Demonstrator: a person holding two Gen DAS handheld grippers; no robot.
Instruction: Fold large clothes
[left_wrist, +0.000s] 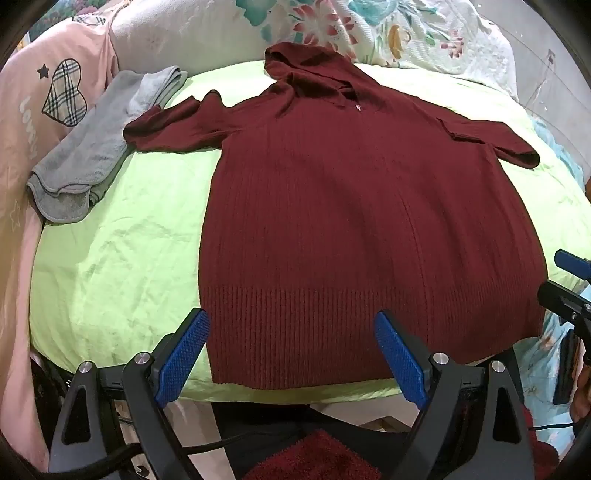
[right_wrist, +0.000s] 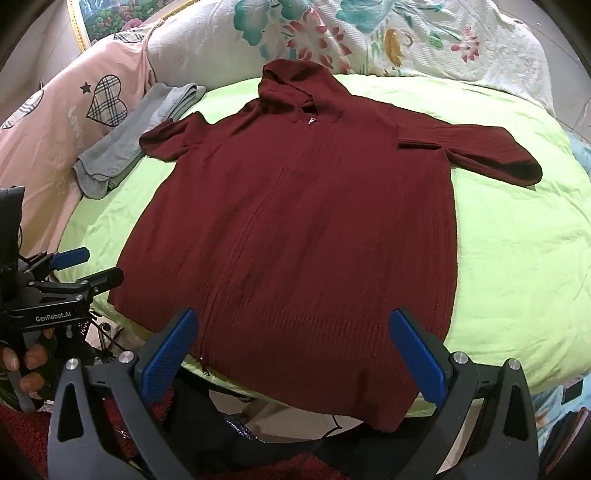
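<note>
1. I see the maroon hooded knit cardigan (left_wrist: 354, 206) lying flat and spread out on the lime-green sheet (left_wrist: 122, 258) of the bed, hood toward the far pillows, both sleeves out to the sides, ribbed hem nearest me.
2. A zip runs down its front to the hem in my right wrist view.
3. My left gripper (left_wrist: 291, 354) hangs over the hem's left part, jaws spread wide, nothing between them.
4. My right gripper (right_wrist: 293, 354) hangs over the hem too, jaws equally wide and empty; neither touches the knit that I can tell.
5. A folded grey garment (left_wrist: 99, 147) lies by the left sleeve, just touching its cuff.
6. Beyond are a pink pillow (left_wrist: 44, 110) with a plaid heart and a floral quilt (left_wrist: 369, 29).
</note>
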